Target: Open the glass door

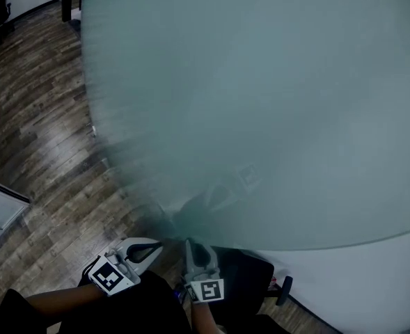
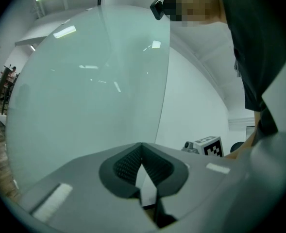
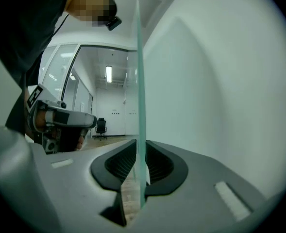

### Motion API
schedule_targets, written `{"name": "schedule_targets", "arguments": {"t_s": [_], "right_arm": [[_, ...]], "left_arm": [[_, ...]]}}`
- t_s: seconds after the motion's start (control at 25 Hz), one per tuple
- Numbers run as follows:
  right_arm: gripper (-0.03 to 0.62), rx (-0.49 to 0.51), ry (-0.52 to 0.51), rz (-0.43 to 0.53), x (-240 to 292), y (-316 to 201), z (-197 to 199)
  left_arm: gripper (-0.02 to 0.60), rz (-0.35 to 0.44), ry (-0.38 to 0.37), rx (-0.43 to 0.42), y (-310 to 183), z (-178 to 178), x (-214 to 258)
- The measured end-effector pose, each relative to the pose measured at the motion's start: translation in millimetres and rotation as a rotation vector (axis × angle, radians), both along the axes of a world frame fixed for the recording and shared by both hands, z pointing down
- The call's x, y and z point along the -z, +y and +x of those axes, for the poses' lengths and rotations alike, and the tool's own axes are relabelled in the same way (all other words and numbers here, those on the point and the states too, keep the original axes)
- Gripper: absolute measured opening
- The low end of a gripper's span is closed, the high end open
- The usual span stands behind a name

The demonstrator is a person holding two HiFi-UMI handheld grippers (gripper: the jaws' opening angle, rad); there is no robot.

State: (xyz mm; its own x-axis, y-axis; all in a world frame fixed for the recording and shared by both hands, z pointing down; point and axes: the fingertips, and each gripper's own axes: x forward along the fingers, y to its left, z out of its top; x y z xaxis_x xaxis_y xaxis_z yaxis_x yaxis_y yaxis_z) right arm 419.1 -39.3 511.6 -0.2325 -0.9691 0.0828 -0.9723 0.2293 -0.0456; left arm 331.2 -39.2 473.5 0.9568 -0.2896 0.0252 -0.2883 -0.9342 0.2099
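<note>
**Pinched the Glass Door by Its Edge**

Had the right gripper [image 3: 139, 144] shut on the thin edge of the glass door [image 1: 260, 103]. Pinched that edge between the two dark pads, one pad on each side of the pane, with the jaws only as far apart as the glass was thick. Saw the edge stand straight up from between the jaws in the right gripper view.

Saw the big frosted pane fill most of the head view, reaching up and away from both grippers low in the picture.

Held the left gripper [image 2: 142, 145] just beside the right one, on its left. Had its tips pressed together with nothing between them. Pointed it at the flat face of the door, close to the edge. Could not tell whether it touched the glass.

Saw wood floor [image 1: 44, 138] to the left of the door and a white wall [image 1: 372, 277] to the right. Spotted a black chair [image 3: 100, 127] far off across the room.
</note>
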Motion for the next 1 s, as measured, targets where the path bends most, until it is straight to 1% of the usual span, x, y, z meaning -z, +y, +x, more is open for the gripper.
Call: {"name": "schedule_targets", "arguments": {"t_s": [0.08, 0.16, 0.28, 0.36, 0.44, 0.64, 0.76, 0.84, 1.0], "right_arm": [[0.061, -0.013, 0.029, 0.005, 2.1, -0.4, 7.1], [0.064, -0.038, 0.026, 0.001, 7.6, 0.3, 14.3], [0.067, -0.062, 0.015, 0.006, 13.7, -0.9, 24.3], [0.067, -0.056, 0.014, 0.005, 15.5, -2.7, 29.0], [0.067, -0.038, 0.012, 0.005, 16.7, -5.2, 34.5], [0.066, 0.017, 0.012, 0.007, 16.3, -20.3, 51.4], [0.064, 0.043, 0.003, 0.009, 12.8, -29.8, 61.0], [0.064, 0.059, -0.001, 0.012, 12.0, -34.9, 67.3], [0.064, 0.089, -0.021, 0.018, 11.2, -41.6, 78.0]], "left_arm": [[0.000, 0.000, 0.001, -0.039, 3.5, 5.7, -0.1], [0.000, -0.004, 0.007, -0.071, 8.3, 8.3, 2.5], [0.000, -0.023, 0.018, -0.088, 10.3, 11.3, 4.8], [0.000, -0.037, 0.021, -0.083, 9.8, 13.2, 5.1], [0.000, -0.038, 0.022, -0.070, 6.6, 16.8, 6.1], [0.000, -0.025, -0.002, -0.018, -9.1, 31.2, 4.0], [0.000, -0.018, 0.002, 0.037, -16.6, 39.8, 3.9], [0.000, -0.023, -0.007, 0.072, -21.4, 43.4, 3.3], [0.000, -0.025, -0.020, 0.117, -24.9, 51.1, -1.1]]}}
